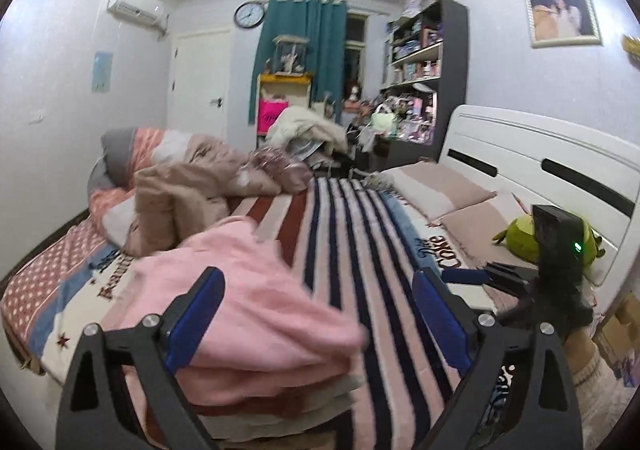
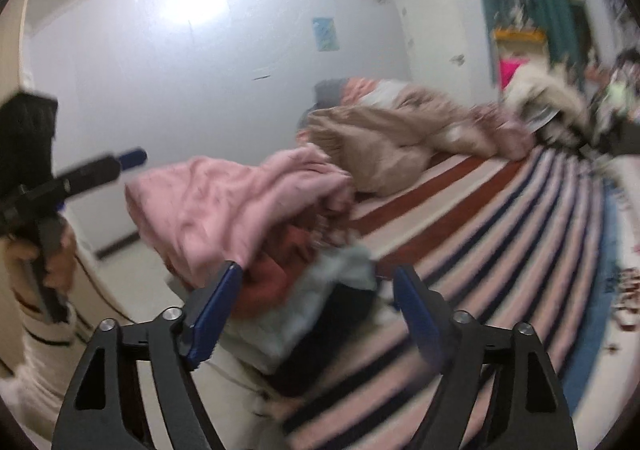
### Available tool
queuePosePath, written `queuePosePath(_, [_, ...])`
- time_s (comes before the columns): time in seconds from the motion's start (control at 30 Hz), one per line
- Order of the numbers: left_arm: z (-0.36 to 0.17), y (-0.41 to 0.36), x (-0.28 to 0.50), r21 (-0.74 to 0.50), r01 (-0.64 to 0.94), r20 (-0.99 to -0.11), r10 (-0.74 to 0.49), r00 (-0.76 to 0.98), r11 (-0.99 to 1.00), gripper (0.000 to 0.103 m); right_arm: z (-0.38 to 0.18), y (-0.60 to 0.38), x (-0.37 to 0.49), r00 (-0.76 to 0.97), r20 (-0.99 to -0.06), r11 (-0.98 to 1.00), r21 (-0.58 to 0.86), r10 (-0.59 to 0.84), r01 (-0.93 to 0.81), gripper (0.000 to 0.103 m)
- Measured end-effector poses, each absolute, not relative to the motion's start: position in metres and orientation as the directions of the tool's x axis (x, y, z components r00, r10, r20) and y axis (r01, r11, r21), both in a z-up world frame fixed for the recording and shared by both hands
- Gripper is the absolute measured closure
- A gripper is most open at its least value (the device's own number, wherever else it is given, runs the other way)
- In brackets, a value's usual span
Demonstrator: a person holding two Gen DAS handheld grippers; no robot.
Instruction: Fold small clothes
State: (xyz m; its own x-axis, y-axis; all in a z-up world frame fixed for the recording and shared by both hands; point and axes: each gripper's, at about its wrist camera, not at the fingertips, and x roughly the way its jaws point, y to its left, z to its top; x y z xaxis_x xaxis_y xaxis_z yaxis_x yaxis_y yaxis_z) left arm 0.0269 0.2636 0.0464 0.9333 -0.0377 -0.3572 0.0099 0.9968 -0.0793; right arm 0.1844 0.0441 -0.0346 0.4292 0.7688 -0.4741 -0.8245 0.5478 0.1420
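Observation:
A pink fleece garment (image 1: 256,306) lies on top of a stack of folded clothes (image 1: 280,398) at the near edge of the striped bed. My left gripper (image 1: 320,314) is open and empty just above it. In the right wrist view the pink garment (image 2: 224,202) tops a pile with red (image 2: 276,274), pale blue (image 2: 320,298) and dark pieces. My right gripper (image 2: 320,310) is open and empty, close over that pile. The right gripper also shows in the left wrist view (image 1: 472,276), and the left gripper in the right wrist view (image 2: 120,160).
A striped blanket (image 1: 360,234) covers the bed. A heap of beige bedding (image 1: 188,186) lies at the far left. Pillows (image 1: 440,186), a green plush toy (image 1: 524,238) and the white headboard (image 1: 540,154) are on the right. Shelves (image 1: 420,62) stand behind.

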Motion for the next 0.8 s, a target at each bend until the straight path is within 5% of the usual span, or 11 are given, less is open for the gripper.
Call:
queuePosePath(0.4, [-0.006,0.133,0.037,-0.001,-0.019,-0.164,0.018,0.986,1.0,0.001,-0.057,-0.105,0.11,0.757,-0.381,0.813,-0.024,0.531,-0.582,0.015])
queuePosePath(0.5, [-0.017,0.117,0.041,-0.01,-0.036,-0.158,0.033,0.987,0.999,0.001,-0.061,-0.127,0.097,0.803,-0.352,0.848,-0.043,0.482,-0.528,0.008])
queuePosePath(0.8, [-0.037,0.087,0.053,-0.007,-0.004,-0.184,0.002,0.983,1.0,0.001,-0.075,-0.158,0.088,0.833,-0.343,0.882,-0.025,0.434,-0.47,0.008])
